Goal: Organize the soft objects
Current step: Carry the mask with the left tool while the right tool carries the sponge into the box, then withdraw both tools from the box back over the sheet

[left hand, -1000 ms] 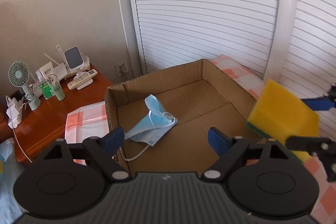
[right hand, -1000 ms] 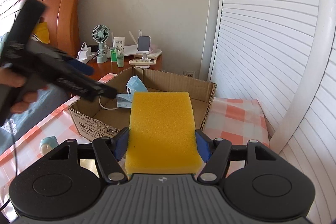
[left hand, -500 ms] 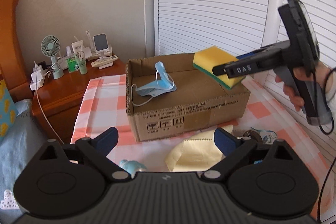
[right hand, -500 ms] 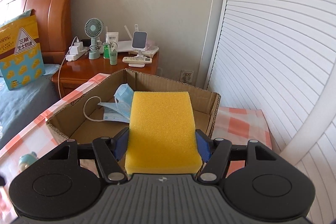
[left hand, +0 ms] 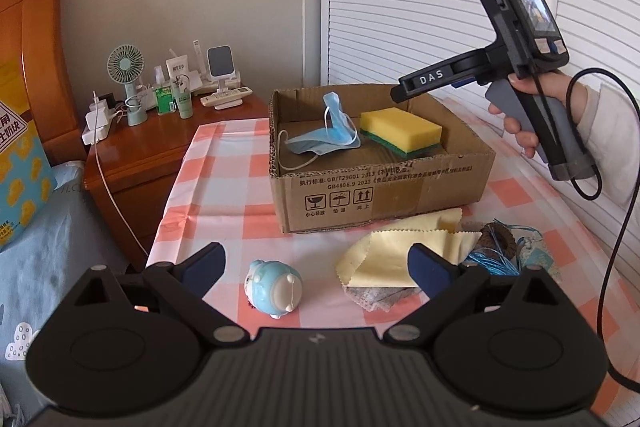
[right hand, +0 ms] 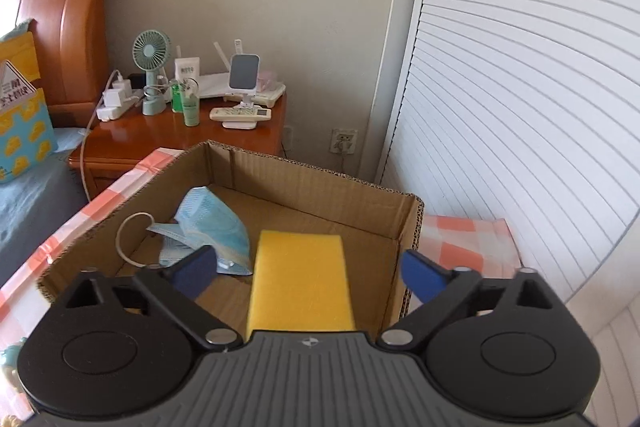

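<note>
Yellow foam sponge with green scouring base [left hand: 401, 127] lies in brown cardboard box [left hand: 400, 187]. Right gripper [right hand: 308, 273] spread, empty: lift straight up, clearing rim. Left gripper [left hand: 318, 269] spread, empty.

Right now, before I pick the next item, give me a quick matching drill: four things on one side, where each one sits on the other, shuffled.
Things:
1. yellow sponge
2. blue face mask
3. blue pig toy
4. yellow cloth

Places:
A. on the checked tablecloth, near the left tool, left of the cloth
B. in the cardboard box, right part
C. on the tablecloth just in front of the box
D. in the box, left part, one end propped up

Pairs: 1-B, 2-D, 3-A, 4-C
</note>
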`<state>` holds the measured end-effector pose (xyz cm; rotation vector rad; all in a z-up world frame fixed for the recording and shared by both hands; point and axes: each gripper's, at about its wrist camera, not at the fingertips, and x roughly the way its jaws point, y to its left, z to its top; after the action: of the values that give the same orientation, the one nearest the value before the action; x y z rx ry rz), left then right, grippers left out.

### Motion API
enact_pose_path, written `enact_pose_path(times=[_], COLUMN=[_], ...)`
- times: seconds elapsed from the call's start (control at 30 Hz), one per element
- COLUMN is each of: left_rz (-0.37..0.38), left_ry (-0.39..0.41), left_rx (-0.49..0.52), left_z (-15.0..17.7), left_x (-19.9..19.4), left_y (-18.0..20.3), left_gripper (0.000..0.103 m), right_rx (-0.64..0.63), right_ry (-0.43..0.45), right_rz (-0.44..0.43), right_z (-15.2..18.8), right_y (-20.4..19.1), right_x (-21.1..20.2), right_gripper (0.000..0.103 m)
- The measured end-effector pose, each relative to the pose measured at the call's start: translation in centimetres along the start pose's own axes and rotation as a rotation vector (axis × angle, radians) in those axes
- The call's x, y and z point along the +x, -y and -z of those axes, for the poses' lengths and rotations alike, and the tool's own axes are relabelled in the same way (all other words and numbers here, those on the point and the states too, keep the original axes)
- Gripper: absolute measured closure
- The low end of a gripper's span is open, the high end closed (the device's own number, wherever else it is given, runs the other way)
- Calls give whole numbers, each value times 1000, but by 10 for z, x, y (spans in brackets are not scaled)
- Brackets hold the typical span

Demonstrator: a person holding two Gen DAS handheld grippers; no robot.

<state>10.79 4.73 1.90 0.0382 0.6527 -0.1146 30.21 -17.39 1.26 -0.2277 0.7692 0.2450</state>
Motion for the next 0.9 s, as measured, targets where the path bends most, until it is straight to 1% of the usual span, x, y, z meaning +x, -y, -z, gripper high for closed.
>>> enact_pose_path(times=[0.03,0.17,0.23,0.3,0.43,0.63,0.83,0.9], left_rz=[2,3,9,13,14,14,9,8], left_ry=[2,7,13,19,23,25,9,1], left_rx=[3,15,20,23,28,31,50,57], left_z=[0,1,1,3,6,12,21,24], left_x=[-1,-1,-2,-4,-7,-11,-10,-9], left_y=[0,2,4,4,5,4,10,14], left_gripper=[5,5,2,2,2,1,1,1], right_rx=[2,-9,-7,-10,-8,19,65,82], right_ry=[4,2,0,-2,-17,-41,-99,-113], right_rz=[-8,7,6,6,-1,7,-2,16], right_z=[2,13,21,31,62,118,169,180], right_y=[0,-4,-6,-9,-15,-20,-21,-19], right_x=[-6,-33,-49,-65,-95,-122,-133,-132], right_gripper=[0,0,0,0,0,0,0,0])
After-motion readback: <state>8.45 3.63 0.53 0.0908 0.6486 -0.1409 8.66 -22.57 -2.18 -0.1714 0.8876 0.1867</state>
